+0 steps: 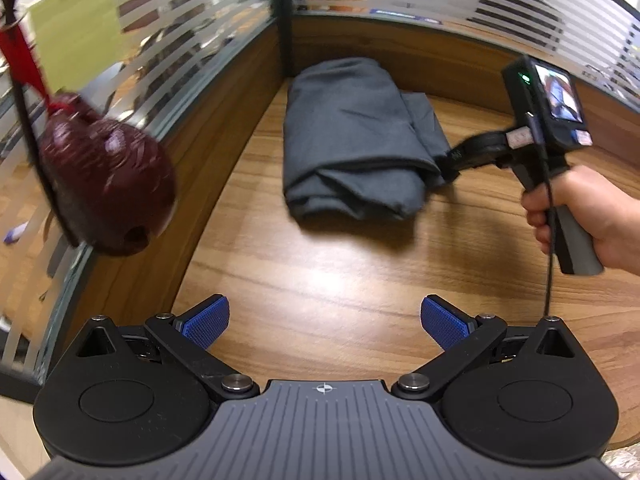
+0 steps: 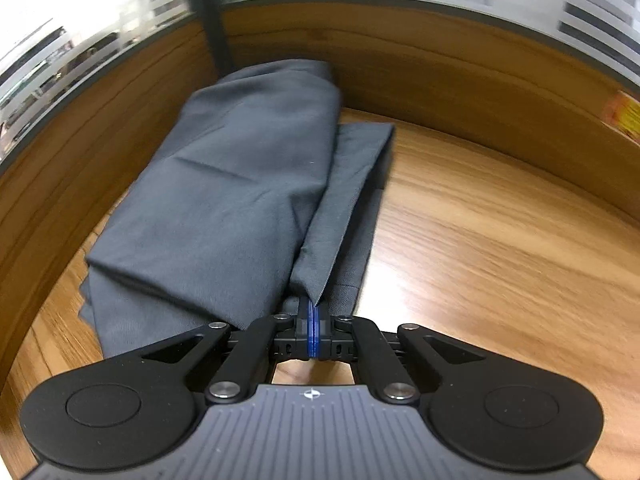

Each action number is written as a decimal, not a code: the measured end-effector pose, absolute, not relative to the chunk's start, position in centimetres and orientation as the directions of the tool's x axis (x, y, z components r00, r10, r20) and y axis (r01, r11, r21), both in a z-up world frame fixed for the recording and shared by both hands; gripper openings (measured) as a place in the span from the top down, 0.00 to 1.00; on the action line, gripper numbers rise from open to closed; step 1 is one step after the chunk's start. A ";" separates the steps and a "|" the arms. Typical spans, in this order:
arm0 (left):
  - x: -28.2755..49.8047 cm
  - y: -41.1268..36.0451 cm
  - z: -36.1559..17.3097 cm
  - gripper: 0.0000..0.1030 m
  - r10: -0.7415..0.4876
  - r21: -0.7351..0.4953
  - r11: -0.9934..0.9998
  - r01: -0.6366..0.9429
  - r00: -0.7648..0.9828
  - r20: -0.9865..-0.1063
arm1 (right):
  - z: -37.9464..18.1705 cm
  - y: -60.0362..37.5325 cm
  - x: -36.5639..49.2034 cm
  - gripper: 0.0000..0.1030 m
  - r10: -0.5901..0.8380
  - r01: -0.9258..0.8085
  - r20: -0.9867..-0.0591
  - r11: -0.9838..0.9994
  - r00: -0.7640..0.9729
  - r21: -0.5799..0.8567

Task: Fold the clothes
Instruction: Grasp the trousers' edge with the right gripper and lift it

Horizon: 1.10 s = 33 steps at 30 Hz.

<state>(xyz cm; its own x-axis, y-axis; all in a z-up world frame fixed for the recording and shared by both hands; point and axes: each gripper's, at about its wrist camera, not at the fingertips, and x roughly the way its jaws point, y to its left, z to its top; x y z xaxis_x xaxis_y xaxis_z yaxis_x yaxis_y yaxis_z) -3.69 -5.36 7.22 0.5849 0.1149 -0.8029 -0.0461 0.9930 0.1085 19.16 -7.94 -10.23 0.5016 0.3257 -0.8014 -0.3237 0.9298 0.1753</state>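
A dark grey garment lies loosely folded on the wooden desk, close to the corner of the partition. In the right wrist view the garment fills the middle left, and one of its edges runs down into my right gripper. Its blue pads are pressed together on that edge. Seen from the left wrist, my right gripper sits at the garment's near right side, held by a hand. My left gripper hovers over bare desk nearer than the garment, open, with nothing between its blue pads.
Wooden partition walls with striped frosted glass close the desk at the back and left. A dark red ornament hangs on the left, with a yellow-green paper behind it. An orange sticker is on the right wall.
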 end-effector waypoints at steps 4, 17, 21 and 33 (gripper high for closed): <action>-2.4 -7.0 6.9 0.00 0.081 0.113 0.994 0.015 0.595 -0.799 | -10.2 -12.4 17.4 1.00 0.276 -0.258 -0.816 0.953 0.508 0.161; 3.9 -20.6 4.0 0.00 -0.089 0.091 0.956 0.280 0.569 -0.818 | -11.3 -32.0 8.0 1.00 0.071 0.040 -0.854 0.993 0.516 0.107; 4.2 -26.7 3.2 0.00 -0.132 0.067 0.945 0.321 0.559 -0.819 | -11.6 -38.8 5.6 1.00 0.029 0.119 -0.858 0.987 0.513 0.104; 4.1 -46.1 1.1 0.00 -0.219 0.008 0.910 0.413 0.499 -0.838 | -13.1 -60.5 -3.7 1.00 -0.066 0.285 -0.861 0.954 0.504 0.094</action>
<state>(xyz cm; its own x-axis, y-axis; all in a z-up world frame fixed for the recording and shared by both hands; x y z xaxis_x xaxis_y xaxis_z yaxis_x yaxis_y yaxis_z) 4.11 -46.06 1.06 0.4989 -0.2190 -0.8385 0.4135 0.9105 0.0082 -3.66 -60.47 -13.13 0.5044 -0.0661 -0.8609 0.2847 0.9540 0.0936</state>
